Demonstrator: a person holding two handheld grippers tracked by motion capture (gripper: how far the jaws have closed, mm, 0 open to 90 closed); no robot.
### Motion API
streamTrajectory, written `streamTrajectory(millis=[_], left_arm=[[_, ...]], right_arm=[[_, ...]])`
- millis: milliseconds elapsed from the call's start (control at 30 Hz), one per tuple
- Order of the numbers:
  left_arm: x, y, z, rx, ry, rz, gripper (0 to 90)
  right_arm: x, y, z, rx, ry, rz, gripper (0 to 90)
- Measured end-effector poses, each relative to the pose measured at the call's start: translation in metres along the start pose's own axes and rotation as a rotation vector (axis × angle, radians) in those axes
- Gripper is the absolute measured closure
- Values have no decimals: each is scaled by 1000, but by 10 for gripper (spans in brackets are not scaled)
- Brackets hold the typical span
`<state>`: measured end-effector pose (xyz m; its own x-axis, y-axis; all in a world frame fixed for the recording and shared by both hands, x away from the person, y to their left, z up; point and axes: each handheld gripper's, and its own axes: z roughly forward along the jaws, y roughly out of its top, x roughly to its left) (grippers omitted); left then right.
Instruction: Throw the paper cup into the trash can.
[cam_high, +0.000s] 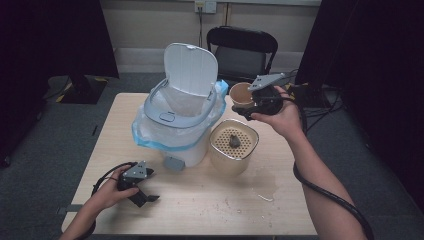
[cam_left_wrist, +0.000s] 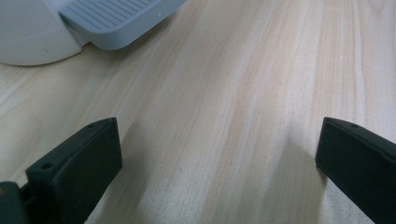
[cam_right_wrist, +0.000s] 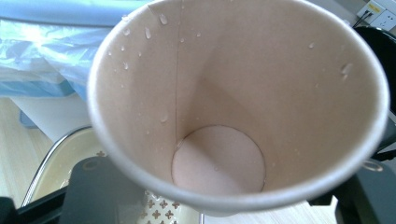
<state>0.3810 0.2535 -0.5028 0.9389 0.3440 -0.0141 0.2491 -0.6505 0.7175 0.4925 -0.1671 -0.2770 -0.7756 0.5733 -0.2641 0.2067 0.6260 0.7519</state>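
The pale wooden bench (cam_high: 210, 210) carries everything, with a black chair (cam_high: 242, 47) standing beyond its far edge. Largest on it is the white plastic pedal bin (cam_high: 175, 120), lid (cam_high: 190, 67) raised upright and a translucent blue-edged liner bag (cam_high: 145, 132) folded over its rim; its grey foot pedal (cam_left_wrist: 116, 21) juts toward the near side. Just beside the bin's right stands a cream square canister with a perforated strainer top (cam_high: 233, 145), a small dark lump resting on the holes. A wet patch (cam_high: 267, 187) glistens on the bench in front of that canister.

Above and behind the canister, the right hand-held gripper (cam_high: 250, 107) pinches a brown paper cup (cam_right_wrist: 233, 93) by its wall; the cup is tipped toward the camera, empty, droplets clinging inside. The bin's raised lid stands close to its left.

Near the front left corner, the left hand-held gripper (cam_high: 145, 197) lies low over bare wood, its jaws spread wide with nothing between them.
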Motion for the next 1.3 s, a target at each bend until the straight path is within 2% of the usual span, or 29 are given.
streamTrajectory(millis=[400, 633, 767, 1300], left_arm=[[0, 0, 0, 0, 0, 0, 0], [0, 0, 0, -2, -1, 0, 0], [0, 0, 0, 0, 0, -1, 0], [0, 0, 0, 0, -1, -1, 0]], right_arm=[[-3, 9, -6, -16, 20, 7, 324], [-3, 14, -8, -36, 32, 31, 325], [-2, 19, -9, -42, 38, 21, 325], [1, 38, -11, -40, 86, 30, 324]])
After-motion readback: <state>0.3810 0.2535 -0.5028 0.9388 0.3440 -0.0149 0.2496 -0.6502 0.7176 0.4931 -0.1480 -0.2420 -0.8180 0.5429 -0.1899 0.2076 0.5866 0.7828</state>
